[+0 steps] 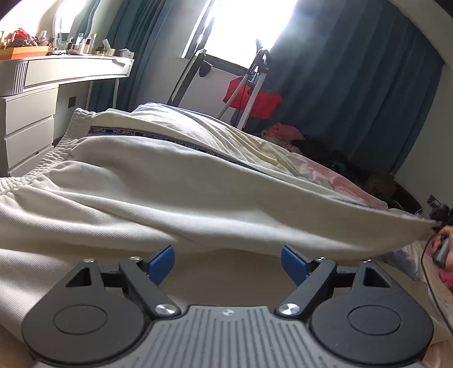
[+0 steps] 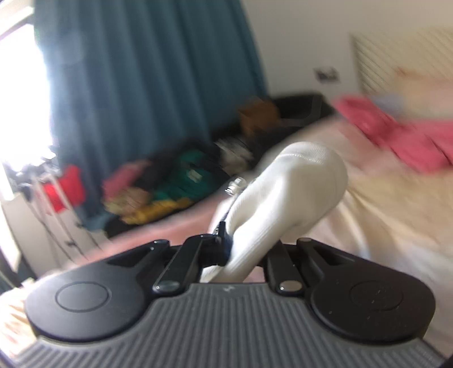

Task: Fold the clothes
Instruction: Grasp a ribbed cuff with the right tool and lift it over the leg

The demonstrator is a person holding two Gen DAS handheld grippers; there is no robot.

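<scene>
Left hand-held gripper (image 1: 228, 261): blue pads spread wide, empty, low over the cream ribbed-knit trousers (image 1: 170, 192) lying on the pink-sheeted bed (image 2: 175, 223). Right hand-held gripper (image 2: 240, 252): pressed together, pinching a bunched trouser end, lifted.

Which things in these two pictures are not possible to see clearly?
- Right wrist view: pads of the right tongs, wrapped by the cream trousers.
- Right wrist view: the clothes pile, smeared by motion blur.
- Left wrist view: trouser legs, cut off at the left edge.
- Left wrist view: window, overexposed.
</scene>
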